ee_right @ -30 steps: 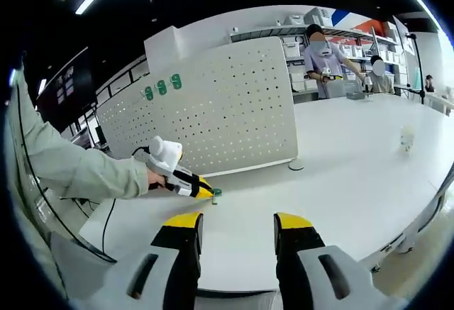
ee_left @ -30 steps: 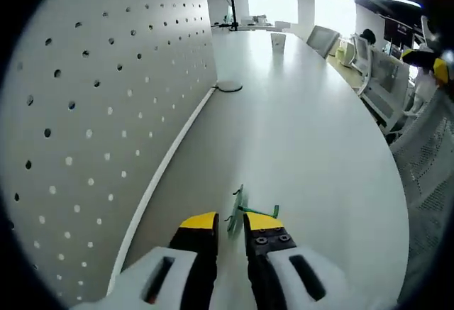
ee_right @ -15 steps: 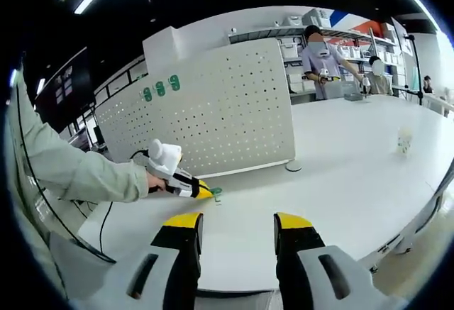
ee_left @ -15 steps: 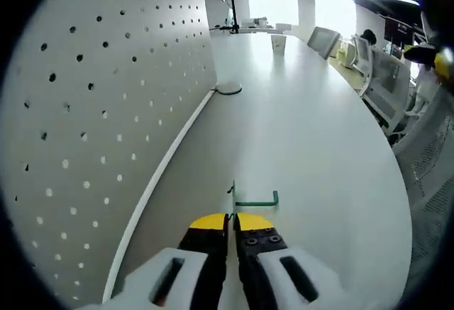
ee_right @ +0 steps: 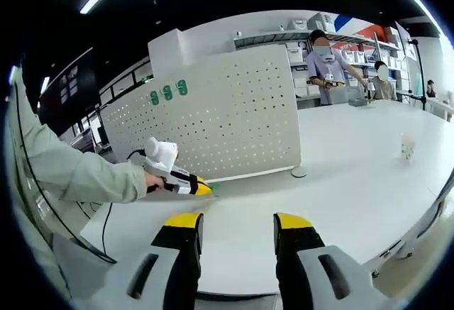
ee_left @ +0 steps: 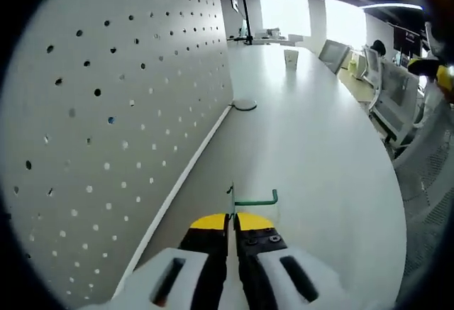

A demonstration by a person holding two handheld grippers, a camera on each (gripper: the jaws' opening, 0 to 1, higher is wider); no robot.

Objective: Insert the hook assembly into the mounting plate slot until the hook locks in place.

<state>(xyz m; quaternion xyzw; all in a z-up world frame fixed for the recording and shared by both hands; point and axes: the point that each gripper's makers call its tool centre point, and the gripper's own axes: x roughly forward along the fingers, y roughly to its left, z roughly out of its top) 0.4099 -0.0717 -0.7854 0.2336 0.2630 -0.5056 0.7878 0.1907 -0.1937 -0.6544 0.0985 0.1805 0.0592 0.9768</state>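
Note:
In the left gripper view my left gripper (ee_left: 232, 218) is shut on the green wire hook (ee_left: 250, 199), which sticks out past its yellow tips over the white table (ee_left: 312, 133). The white pegboard panel (ee_left: 106, 111), the mounting plate, stands upright along the left. In the right gripper view my right gripper (ee_right: 234, 219) is open above the table (ee_right: 340, 168) with nothing between its fingers. Farther left the left gripper (ee_right: 201, 189) appears, held in a person's hand, with the green hook (ee_right: 215, 190) at its tip near the foot of the pegboard (ee_right: 227, 122). Three green hooks (ee_right: 167, 93) hang near the board's top left.
A paper cup (ee_right: 407, 147) stands far right on the table, also seen as the cup (ee_left: 291, 57) in the left gripper view. A round disc (ee_left: 245, 104) lies by the board's base. Office chairs (ee_left: 397, 104) line the table's right edge. People (ee_right: 328, 65) stand behind the table.
My left gripper closed on the green hook, which was loose between its open jaws a second ago, and lifted it a little off the table. The right gripper stayed open.

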